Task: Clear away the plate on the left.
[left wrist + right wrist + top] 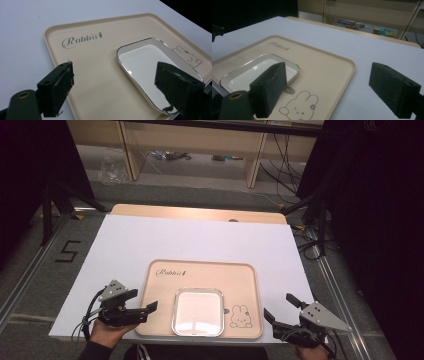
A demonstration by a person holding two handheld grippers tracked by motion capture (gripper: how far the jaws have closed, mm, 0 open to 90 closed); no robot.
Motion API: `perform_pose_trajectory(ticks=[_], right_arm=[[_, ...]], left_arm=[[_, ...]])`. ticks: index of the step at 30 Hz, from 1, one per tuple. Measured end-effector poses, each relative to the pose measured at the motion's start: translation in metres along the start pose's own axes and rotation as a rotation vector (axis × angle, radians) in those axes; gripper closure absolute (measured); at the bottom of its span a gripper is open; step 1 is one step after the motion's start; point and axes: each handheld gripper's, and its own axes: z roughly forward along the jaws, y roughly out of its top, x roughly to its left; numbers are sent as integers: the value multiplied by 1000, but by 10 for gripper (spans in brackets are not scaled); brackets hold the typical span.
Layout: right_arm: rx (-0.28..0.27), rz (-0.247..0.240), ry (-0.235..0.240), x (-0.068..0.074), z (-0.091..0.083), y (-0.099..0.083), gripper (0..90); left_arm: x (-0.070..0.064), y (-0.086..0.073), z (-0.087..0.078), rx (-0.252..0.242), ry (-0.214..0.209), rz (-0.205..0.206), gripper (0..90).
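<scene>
On the white table sheet (200, 237) I see a beige rectangular plastic tray (200, 272) printed with the word "Rabbit" and a small cartoon rabbit (241, 316) in its near right corner. Inside that tray, toward its near edge and just left of the rabbit drawing, lies a white square dish with a shiny metal rim (198, 312), flat and empty. From the high view, my left gripper (147, 307) sits at the tray's near left corner, its 2 black jaws spread wide and pointing toward the dish without touching it. Looking along it in the left gripper view, the left gripper (120, 85) hangs above the tray (95, 67), with one jaw over the tray's left edge and the other in front of the near part of the dish (150, 67); nothing is pinched between them. My right gripper (278, 308) hovers over the sheet just off the tray's near right corner, jaws likewise parted and empty. Its own view shows the right gripper (337, 90) with the rabbit (298, 106) between the jaws and the dish (257, 72) behind the left one.
</scene>
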Motion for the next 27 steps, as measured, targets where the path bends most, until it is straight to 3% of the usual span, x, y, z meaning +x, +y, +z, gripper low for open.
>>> perform_pose_trajectory(ticks=[10,22,24,25,27], right_arm=[[-1,1,-1,0,0,0,152],[-3,1,-2,0,0,0,153],[2,24,15,1,0,0,152],[0,16,18,1,0,0,152],[-3,8,13,0,0,0,153]], left_arm=[[1,-2,-6,-36,4,-11,153],[0,-5,-18,-47,5,17,157],[-1,-6,-21,-47,9,29,157],[-2,-6,-21,-58,11,12,157],[-2,-7,-24,-57,11,35,157]])
